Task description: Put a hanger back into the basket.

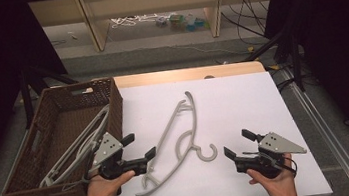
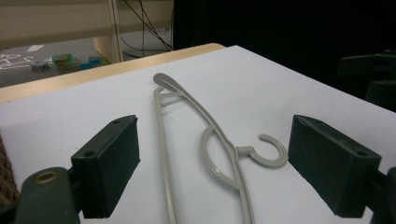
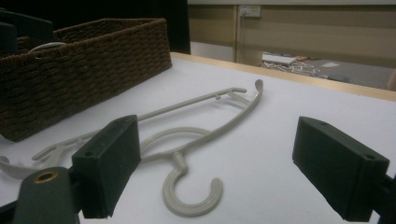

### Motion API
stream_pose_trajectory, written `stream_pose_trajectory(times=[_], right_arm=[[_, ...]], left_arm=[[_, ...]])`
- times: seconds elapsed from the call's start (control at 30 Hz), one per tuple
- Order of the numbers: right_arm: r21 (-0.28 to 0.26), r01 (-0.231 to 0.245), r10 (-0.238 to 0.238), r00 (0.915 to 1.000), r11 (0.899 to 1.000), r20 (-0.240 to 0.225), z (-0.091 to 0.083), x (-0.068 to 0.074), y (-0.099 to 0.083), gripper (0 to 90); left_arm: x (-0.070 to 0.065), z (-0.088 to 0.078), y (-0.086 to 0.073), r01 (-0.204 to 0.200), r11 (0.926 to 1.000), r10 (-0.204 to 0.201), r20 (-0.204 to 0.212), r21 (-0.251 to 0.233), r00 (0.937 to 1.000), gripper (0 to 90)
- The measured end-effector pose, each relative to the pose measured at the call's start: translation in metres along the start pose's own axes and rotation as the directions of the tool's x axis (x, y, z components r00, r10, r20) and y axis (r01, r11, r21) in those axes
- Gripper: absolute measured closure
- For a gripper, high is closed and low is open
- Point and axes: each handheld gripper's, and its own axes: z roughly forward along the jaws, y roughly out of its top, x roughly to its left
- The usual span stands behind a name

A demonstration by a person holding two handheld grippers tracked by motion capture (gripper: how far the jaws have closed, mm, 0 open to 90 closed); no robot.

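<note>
A grey plastic hanger [image 1: 175,143] lies flat on the white table [image 1: 243,99], thin and curved, its round hook [image 1: 208,152] pointing toward the right gripper [image 1: 239,143]. A brown woven basket [image 1: 50,124] sits at the table's left edge, holding more grey hangers [image 1: 80,147]; these are tangled and hard to tell apart. The left gripper [image 1: 139,146] rests between basket and hanger, near the hanger's lower arm, a hand [image 1: 104,187] wrapped around its handle. The right hand [image 1: 275,178] grips its tool low at the near edge. Both pairs of black, blocky jaws stand wide apart, holding nothing. The hanger's near end is cut off in the left gripper view.
</note>
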Motion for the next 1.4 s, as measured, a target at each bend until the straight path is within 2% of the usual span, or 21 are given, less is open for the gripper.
stream_pose_trajectory(times=[0.07, 0.13, 0.2, 0.23, 0.37, 0.5, 0.63, 0.8, 0.9, 0.93, 0.97, 1.0, 1.07, 1.1, 1.13, 1.17, 1.2, 1.23, 1.27, 1.37, 1.4], right_arm=[[0.0, -0.006, 0.006, 1.0, 1.0, 0.001, 0.0, 0.0, 0.0, 16.1], [-0.004, -0.006, 0.006, 1.0, 1.0, -0.001, 0.0, 0.0, 0.0, 16.1], [-0.003, -0.005, 0.005, 1.0, 1.0, 0.0, 0.0, 0.0, 0.0, 16.1], [-0.006, -0.002, 0.002, 1.0, 1.0, -0.002, 0.0, 0.0, 0.0, 16.1], [-0.01, 0.0, 0.0, 1.0, 1.0, -0.007, 0.001, -0.001, 0.0, 16.1], [0.005, -0.002, 0.002, 1.0, 1.0, -0.007, 0.0, 0.0, 0.0, 16.1], [-0.011, -0.001, 0.001, 1.0, 1.0, -0.003, 0.001, 0.001, 0.0, 16.1], [0.007, 0.004, -0.004, 1.0, 1.0, -0.006, 0.0, 0.001, 0.0, 16.1], [-0.003, 0.003, -0.003, 1.0, 1.0, -0.007, 0.001, 0.001, 0.0, 16.1], [-0.001, 0.005, -0.005, 1.0, 1.0, -0.002, 0.001, 0.002, 0.0, 16.1], [0.016, 0.006, -0.006, 1.0, 1.0, -0.002, 0.0, 0.002, 0.001, 16.1], [0.011, 0.005, -0.005, 1.0, 1.0, -0.005, 0.0, 0.002, 0.0, 16.1], [0.01, 0.008, -0.008, 0.9999, 1.0, -0.01, 0.0, 0.003, 0.0, 16.1], [0.011, 0.009, -0.009, 0.9999, 1.0, -0.008, 0.0, 0.003, 0.0, 16.1], [0.011, 0.01, -0.01, 0.9999, 1.0, -0.004, 0.0, 0.004, 0.001, 16.1], [0.006, 0.005, -0.005, 1.0, 1.0, -0.008, 0.0, 0.004, 0.001, 16.2], [0.012, 0.009, -0.009, 1.0, 1.0, -0.003, 0.0, 0.004, 0.001, 16.1], [0.011, 0.011, -0.011, 0.9999, 1.0, -0.005, 0.0, 0.004, 0.001, 16.1], [0.012, 0.011, -0.011, 0.9999, 1.0, -0.007, 0.0, 0.004, 0.001, 16.1], [0.016, 0.012, -0.012, 0.9999, 1.0, -0.009, 0.0, 0.004, 0.001, 16.1], [0.014, 0.013, -0.013, 0.9999, 1.0, -0.003, 0.0, 0.004, 0.001, 16.1]], left_arm=[[-0.002, 0.002, -0.002, -0.001, 0.9999, 0.001, 0.008, 0.013, 1.0, 16.3], [-0.004, 0.004, -0.004, -0.02, 0.9995, 0.019, 0.022, 0.024, 0.9996, 16.3], [-0.006, 0.006, -0.005, -0.011, 0.9995, 0.01, 0.026, 0.03, 0.9996, 16.3], [-0.006, 0.007, -0.006, -0.026, 0.999, 0.025, 0.03, 0.037, 0.9992, 16.3], [-0.008, 0.012, -0.01, -0.018, 0.9981, 0.016, 0.036, 0.059, 0.9992, 16.3], [-0.012, 0.019, -0.013, -0.038, 0.9947, 0.033, 0.046, 0.096, 0.9984, 16.3], [-0.016, 0.028, -0.018, -0.051, 0.9908, 0.043, 0.067, 0.125, 0.9969, 16.3], [-0.021, 0.04, -0.02, -0.089, 0.9814, 0.074, 0.092, 0.17, 0.993, 16.3], [-0.025, 0.05, -0.025, -0.115, 0.9659, 0.087, 0.127, 0.232, 0.9881, 16.4], [-0.028, 0.053, -0.025, -0.141, 0.9576, 0.116, 0.112, 0.251, 0.987, 17.2], [-0.029, 0.056, -0.026, -0.148, 0.955, 0.124, 0.11, 0.257, 0.9862, 18.5], [-0.03, 0.059, -0.026, -0.183, 0.9437, 0.155, 0.12, 0.276, 0.9806, 20.7], [-0.032, 0.067, -0.028, -0.208, 0.928, 0.178, 0.122, 0.309, 0.9765, 22.1], [-0.032, 0.07, -0.028, -0.207, 0.9213, 0.177, 0.118, 0.329, 0.977, 22.3], [-0.032, 0.074, -0.029, -0.216, 0.911, 0.182, 0.128, 0.351, 0.975, 21.5], [-0.032, 0.077, -0.03, -0.207, 0.9059, 0.171, 0.129, 0.369, 0.9769, 20.1], [-0.032, 0.081, -0.032, -0.217, 0.8916, 0.178, 0.131, 0.398, 0.9752, 19.8], [-0.031, 0.083, -0.033, -0.229, 0.8852, 0.19, 0.134, 0.405, 0.9725, 20.9], [-0.032, 0.087, -0.034, -0.23, 0.8716, 0.192, 0.13, 0.433, 0.9726, 21.9], [-0.032, 0.093, -0.037, -0.242, 0.8452, 0.192, 0.152, 0.476, 0.9695, 22.1], [-0.032, 0.096, -0.038, -0.243, 0.8271, 0.185, 0.163, 0.507, 0.9692, 22.6]])
